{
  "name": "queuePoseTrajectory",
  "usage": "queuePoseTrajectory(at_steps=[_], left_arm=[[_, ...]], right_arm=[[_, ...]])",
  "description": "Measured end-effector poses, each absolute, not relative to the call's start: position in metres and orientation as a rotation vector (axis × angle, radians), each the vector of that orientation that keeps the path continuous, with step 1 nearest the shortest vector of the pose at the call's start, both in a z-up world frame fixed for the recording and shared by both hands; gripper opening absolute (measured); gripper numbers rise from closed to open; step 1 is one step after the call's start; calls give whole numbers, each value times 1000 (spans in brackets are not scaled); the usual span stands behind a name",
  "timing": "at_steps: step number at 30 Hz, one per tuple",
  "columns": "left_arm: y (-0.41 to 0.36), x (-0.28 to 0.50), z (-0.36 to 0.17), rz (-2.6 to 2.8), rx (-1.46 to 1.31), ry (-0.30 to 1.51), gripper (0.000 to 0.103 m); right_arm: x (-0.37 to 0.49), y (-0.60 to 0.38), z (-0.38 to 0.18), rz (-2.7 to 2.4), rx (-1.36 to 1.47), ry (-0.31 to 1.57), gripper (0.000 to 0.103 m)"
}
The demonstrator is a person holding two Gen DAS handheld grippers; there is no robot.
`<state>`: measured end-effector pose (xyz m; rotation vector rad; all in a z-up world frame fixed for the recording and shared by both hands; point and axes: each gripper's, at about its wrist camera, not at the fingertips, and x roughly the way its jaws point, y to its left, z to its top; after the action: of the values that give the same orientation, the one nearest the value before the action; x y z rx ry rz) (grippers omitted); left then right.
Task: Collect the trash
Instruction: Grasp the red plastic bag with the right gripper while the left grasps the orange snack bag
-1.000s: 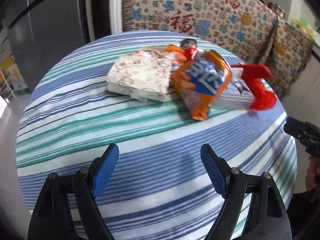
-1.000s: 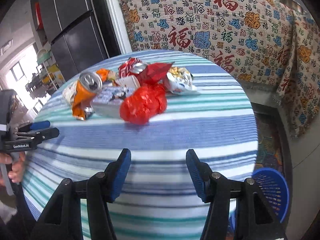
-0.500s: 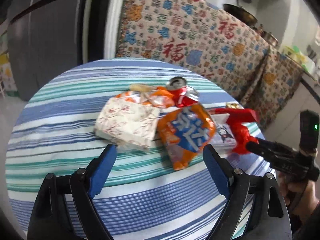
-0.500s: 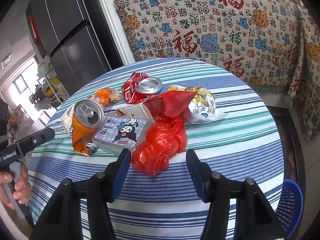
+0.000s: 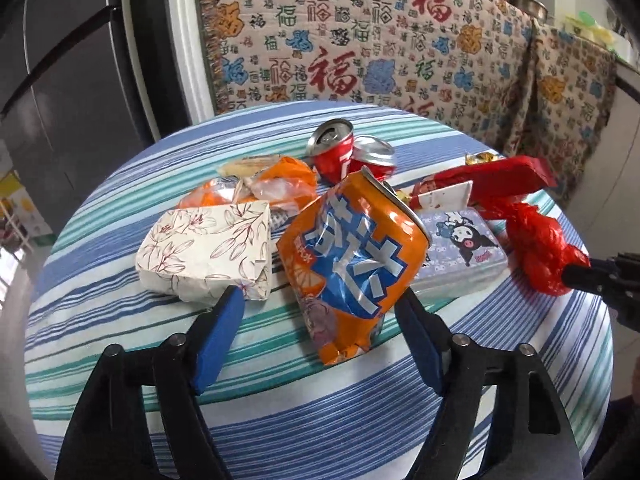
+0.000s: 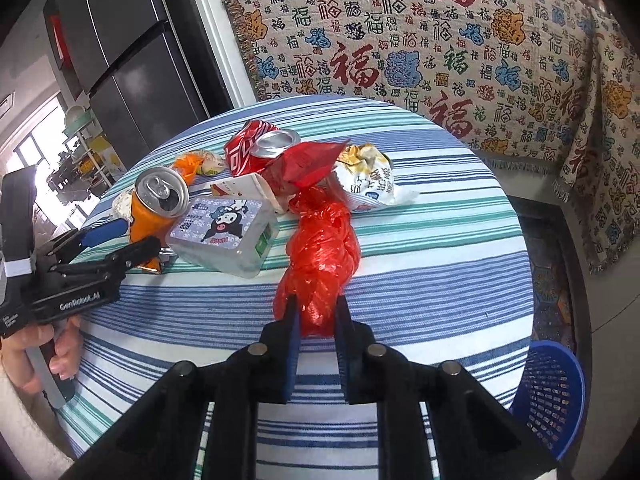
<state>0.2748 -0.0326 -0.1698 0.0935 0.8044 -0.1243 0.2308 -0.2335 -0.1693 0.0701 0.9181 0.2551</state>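
Note:
A pile of trash lies on the round striped table (image 5: pixel 280 392). My left gripper (image 5: pixel 320 320) is open, its fingers on either side of the crushed orange can (image 5: pixel 352 256), which also shows in the right wrist view (image 6: pixel 154 208). A floral paper box (image 5: pixel 208 252) lies left of the can. My right gripper (image 6: pixel 314 312) is shut on the near end of the red plastic bag (image 6: pixel 324 248), which also shows in the left wrist view (image 5: pixel 536 248). A cartoon tissue pack (image 6: pixel 224 236), a crushed red can (image 6: pixel 256 148), a red wrapper (image 6: pixel 308 160) and a white snack bag (image 6: pixel 368 180) lie behind.
A blue mesh basket (image 6: pixel 552 392) stands on the floor at the table's right side. A patterned cloth (image 6: pixel 440 40) hangs behind the table. A dark fridge (image 6: pixel 128 52) stands at the back left. Orange wrappers (image 5: pixel 276 184) lie behind the floral box.
Both grippers moved forward to the pile. My right gripper closed on the red plastic bag. My left gripper now straddles the orange can, still open.

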Motion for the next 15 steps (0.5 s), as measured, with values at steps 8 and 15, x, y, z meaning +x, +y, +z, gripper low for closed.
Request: queuePoseTrajectory(at_steps=[8, 15], left_arm=[[-31, 262, -163, -147, 102, 774, 31], [-18, 248, -155, -189, 96, 766, 27]], right_arm=[[224, -245, -170, 273, 56, 929, 19], [224, -239, -156, 311, 28, 887, 61]])
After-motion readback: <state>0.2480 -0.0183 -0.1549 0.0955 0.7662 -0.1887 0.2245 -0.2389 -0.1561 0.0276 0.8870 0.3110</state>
